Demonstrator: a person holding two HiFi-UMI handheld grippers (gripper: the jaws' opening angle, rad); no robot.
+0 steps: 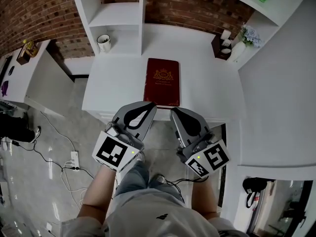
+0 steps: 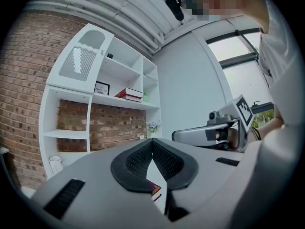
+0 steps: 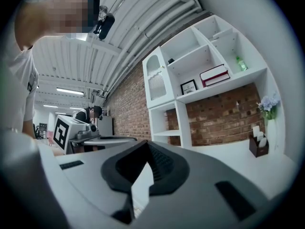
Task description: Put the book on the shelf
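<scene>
Book [image 1: 161,81] lies flat on the white table [image 1: 113,83], left gripper [image 1: 149,107] and right gripper [image 1: 174,112] just beside its near edge, both sets of jaws pressed together, empty

Matt maroon book [image 1: 162,81] (gilt-stamped cover), smooth white shelf [image 1: 118,18], rough brick wall [image 1: 34,9]
</scene>
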